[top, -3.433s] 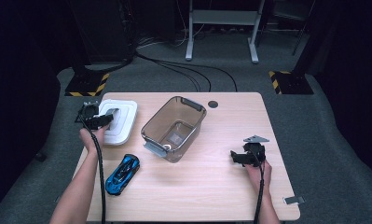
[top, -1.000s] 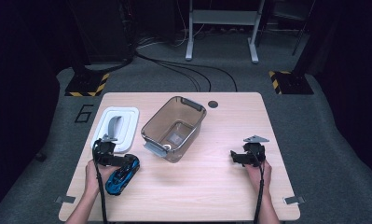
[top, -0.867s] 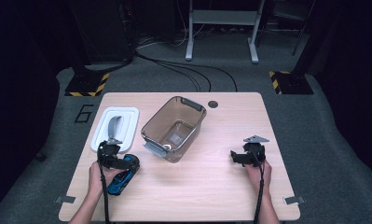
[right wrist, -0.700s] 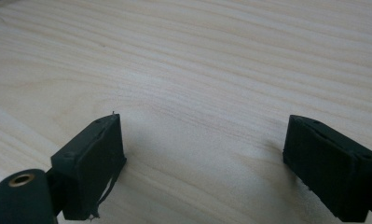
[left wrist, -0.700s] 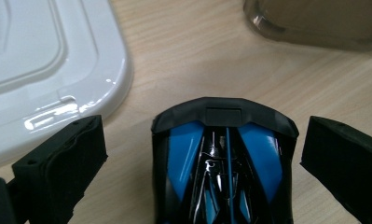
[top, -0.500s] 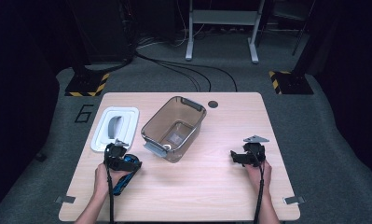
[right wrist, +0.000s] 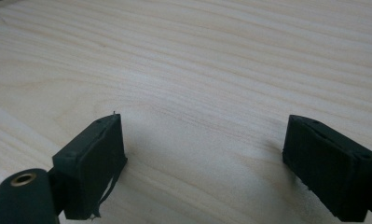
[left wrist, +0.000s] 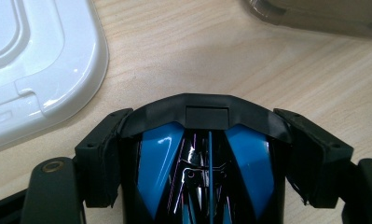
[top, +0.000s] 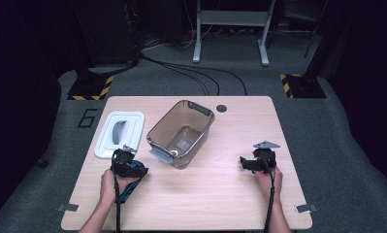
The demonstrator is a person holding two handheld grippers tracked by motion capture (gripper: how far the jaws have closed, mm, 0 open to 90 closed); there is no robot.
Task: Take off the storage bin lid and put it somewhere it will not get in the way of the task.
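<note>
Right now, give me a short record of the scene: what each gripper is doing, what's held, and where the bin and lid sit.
left gripper: fingers have just been closing and now sit against both sides of the toy car
toy car: blue and black, on the table, near its left front
right gripper: open, nothing between the fingers, low over bare wood
bin: clear, empty, mid-table
lid: white, flat on the table, left of the bin

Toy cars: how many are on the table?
1. A blue and black toy car lies near the table's front left, between the pads of the left tongs, beside the white lid. The clear bin looks empty.
</note>
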